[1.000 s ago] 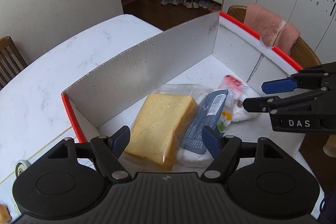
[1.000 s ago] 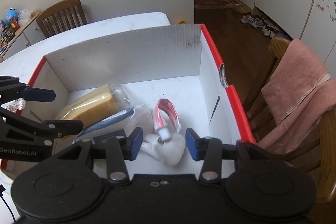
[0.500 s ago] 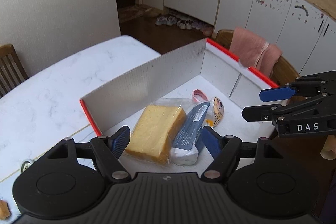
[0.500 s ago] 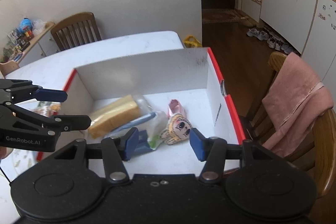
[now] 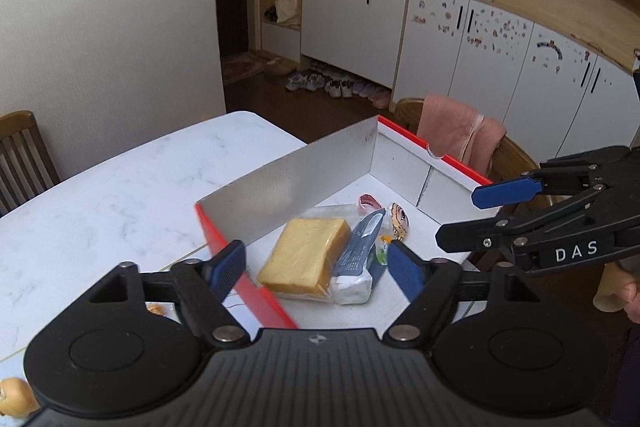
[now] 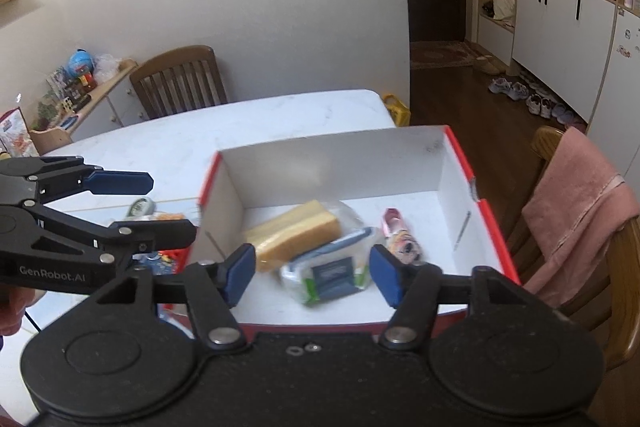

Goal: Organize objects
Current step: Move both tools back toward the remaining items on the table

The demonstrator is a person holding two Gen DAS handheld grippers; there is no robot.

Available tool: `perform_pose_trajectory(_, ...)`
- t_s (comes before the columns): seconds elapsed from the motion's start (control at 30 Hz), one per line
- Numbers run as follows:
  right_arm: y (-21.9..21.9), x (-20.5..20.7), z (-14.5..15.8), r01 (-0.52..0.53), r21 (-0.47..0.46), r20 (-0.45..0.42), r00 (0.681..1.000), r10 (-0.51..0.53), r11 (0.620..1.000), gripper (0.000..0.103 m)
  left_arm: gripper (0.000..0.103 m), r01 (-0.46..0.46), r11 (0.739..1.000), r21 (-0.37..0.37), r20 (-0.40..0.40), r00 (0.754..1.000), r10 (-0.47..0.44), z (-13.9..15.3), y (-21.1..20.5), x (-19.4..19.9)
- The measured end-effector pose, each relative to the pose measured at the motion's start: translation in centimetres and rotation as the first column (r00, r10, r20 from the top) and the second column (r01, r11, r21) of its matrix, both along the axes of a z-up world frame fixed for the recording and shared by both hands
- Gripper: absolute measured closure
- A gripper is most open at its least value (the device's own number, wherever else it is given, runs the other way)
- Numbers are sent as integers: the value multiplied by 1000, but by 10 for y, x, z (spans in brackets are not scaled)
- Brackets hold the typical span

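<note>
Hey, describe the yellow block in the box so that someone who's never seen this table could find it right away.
On the white marble table stands an open box with red edges and a white inside. Three wrapped items lie on its floor; the sponge cake in clear plastic lies nearest the box's left wall in the right wrist view. It is the only plain yellow block, bigger than the blue-grey packet overlapping it.
</note>
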State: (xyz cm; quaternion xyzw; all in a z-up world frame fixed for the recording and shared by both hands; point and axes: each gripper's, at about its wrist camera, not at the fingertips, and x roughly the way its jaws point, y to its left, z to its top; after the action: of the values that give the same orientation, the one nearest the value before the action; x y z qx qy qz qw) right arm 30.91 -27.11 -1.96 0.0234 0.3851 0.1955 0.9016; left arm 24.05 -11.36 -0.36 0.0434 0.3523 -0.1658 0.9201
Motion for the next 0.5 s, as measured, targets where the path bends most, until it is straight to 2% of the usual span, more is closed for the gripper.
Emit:
perform_pose_trajectory(0.1,14,-9,5,-7,-4,15,1000,7,1000,32,22,-14,1000,-20,10,1000,14,4,17,-11)
perform_pose_trajectory(0.23,36,-19,9,-16,9,24,1000,15,1000,21,22,-38,998,-43,10,999,39,6,43,-27)
perform_pose_trajectory(0.4,68,-28,9,-40,10,26,999,40,999,13,21,-69,997,-40,21,997,70,6,76,-48)
perform_pose_trajectory(0.5,88,-35,8,-63,2,30,998,63,998,4,19,-92,995,-45,28,995,93,6,97,-60)
